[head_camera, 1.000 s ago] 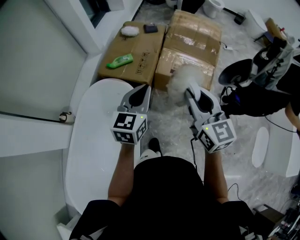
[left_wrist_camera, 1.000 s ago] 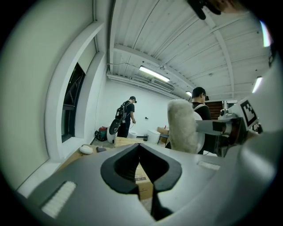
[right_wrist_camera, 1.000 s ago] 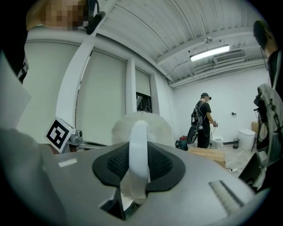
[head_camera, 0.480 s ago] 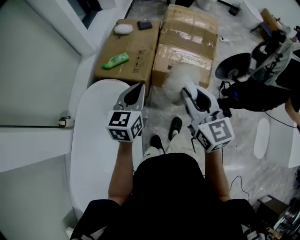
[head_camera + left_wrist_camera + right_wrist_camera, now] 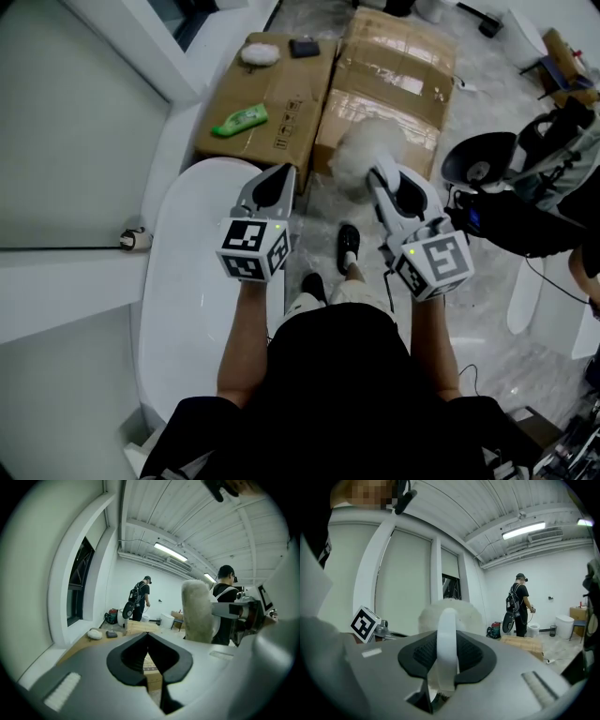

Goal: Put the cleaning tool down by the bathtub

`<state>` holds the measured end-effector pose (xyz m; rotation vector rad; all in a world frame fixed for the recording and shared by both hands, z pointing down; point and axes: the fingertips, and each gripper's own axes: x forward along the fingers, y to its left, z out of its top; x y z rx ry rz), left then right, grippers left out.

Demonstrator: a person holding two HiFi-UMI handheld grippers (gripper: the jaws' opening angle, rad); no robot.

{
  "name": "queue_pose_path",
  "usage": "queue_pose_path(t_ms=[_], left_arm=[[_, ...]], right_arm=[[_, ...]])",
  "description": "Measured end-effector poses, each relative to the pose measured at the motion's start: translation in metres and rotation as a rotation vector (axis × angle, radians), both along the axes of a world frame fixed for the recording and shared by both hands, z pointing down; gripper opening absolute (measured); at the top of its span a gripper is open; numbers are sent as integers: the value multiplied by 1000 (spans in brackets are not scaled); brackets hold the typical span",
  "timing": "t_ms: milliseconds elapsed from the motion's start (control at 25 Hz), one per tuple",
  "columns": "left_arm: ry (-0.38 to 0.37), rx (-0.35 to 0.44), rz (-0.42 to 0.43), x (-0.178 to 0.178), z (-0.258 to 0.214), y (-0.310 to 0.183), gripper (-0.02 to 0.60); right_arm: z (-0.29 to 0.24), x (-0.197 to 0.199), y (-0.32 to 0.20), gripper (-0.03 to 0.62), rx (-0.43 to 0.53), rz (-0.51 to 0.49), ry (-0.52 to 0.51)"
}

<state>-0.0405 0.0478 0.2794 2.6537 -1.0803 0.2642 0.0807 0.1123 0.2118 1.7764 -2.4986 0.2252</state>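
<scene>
Seen from above, a person in dark clothes stands at the right side of a white bathtub with a claw tool in each hand, both pointing away from the body. The right claw is pinching the white handle of the cleaning tool, a round fluffy white duster whose head sticks out past the jaw tips. The right gripper view shows the handle running up between the two dark pads with the fluff behind it, so the grip looks firm and centred, probably so the soft head hangs free without touching anything. The tool is held in the air above the floor, just right of the tub's far end and near two flat cardboard boxes; it has not been set down yet. The left claw hovers over the tub's right rim, its jaws pressed together at the tips with nothing between them, apparently just kept out of the way. A green bottle lies on the left box, well apart from the duster. One dark shoe is planted on the floor between tub and duster. The strip of floor beside the tub looks like the natural landing spot, and lowering the tool there would need care to miss the foot and the box edge.
</scene>
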Motion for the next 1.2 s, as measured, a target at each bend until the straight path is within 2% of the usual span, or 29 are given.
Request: queue_pose_path(t_ms=[760,1200], left_arm=[[-36,-8,-125,53,-6,-125,-2],[-73,6,-244,66,-3,-157,-2]], right_arm=[[-1,61,-149,98,-13,-128,-39],[18,82,-207,98,-33,-247,-58]])
